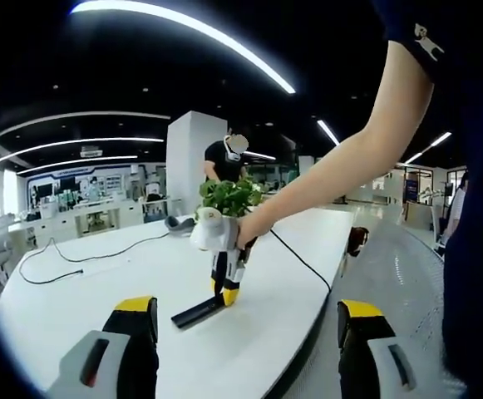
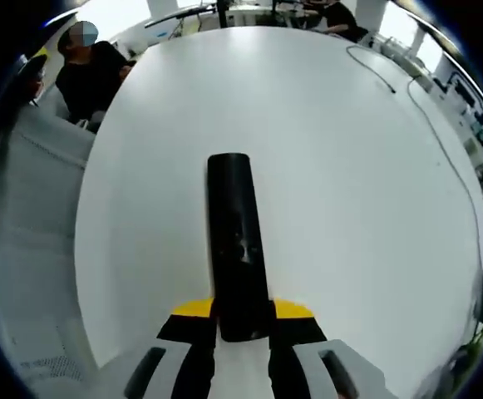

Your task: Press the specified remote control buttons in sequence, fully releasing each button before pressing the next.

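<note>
Fingers of right gripper clamp slim, glossy black remote.

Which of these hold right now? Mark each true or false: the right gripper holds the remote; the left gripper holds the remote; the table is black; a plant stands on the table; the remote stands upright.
1. The right gripper holds the remote. True.
2. The left gripper holds the remote. False: its jaws stand apart with nothing between them.
3. The table is black. False: it is white.
4. A plant stands on the table. True.
5. The remote stands upright. False: its far end touches the table, and it slants up into the right gripper.
</note>
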Demonstrator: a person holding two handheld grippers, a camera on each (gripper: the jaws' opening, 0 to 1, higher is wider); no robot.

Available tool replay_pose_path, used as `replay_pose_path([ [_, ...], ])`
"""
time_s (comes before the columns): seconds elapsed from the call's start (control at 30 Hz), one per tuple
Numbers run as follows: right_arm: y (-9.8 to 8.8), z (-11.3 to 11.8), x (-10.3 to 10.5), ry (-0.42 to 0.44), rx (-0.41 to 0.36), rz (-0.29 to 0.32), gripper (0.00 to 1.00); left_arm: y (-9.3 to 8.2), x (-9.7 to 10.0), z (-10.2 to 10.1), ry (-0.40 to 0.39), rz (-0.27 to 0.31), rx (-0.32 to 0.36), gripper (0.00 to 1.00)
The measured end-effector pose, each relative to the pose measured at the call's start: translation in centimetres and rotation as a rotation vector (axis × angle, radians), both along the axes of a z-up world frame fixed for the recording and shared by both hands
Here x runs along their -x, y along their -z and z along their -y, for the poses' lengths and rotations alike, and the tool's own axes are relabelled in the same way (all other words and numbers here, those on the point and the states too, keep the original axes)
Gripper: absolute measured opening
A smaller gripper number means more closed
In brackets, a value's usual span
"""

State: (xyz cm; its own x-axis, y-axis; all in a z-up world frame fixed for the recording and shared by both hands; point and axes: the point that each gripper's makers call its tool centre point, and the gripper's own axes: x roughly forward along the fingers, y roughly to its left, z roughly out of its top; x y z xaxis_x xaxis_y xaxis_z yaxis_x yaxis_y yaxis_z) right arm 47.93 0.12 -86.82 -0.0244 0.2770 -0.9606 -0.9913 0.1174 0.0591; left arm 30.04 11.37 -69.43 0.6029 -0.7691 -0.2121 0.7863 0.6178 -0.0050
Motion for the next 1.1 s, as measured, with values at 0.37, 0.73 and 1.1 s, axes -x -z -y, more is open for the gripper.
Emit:
replay_pose_path([
  [0.37,0.1,-0.1,-0.8,-0.025,0.016,0.026,0.21,0.3,0.0,0.1,0.007,-0.014,-0.008,0.93],
  [0.73,-0.2,0.2,-1.2,0.002,0.015,0.128,0.28,0.4,-0.1,0.0,-0.004,-0.014,-0.019,0.94],
  [1.1,-1.5,0.6,0.3,0.235,-0.111,0.238,0.55,0.3,-0.2,-0.1,-0.013,-0.009,-0.014,0.94],
])
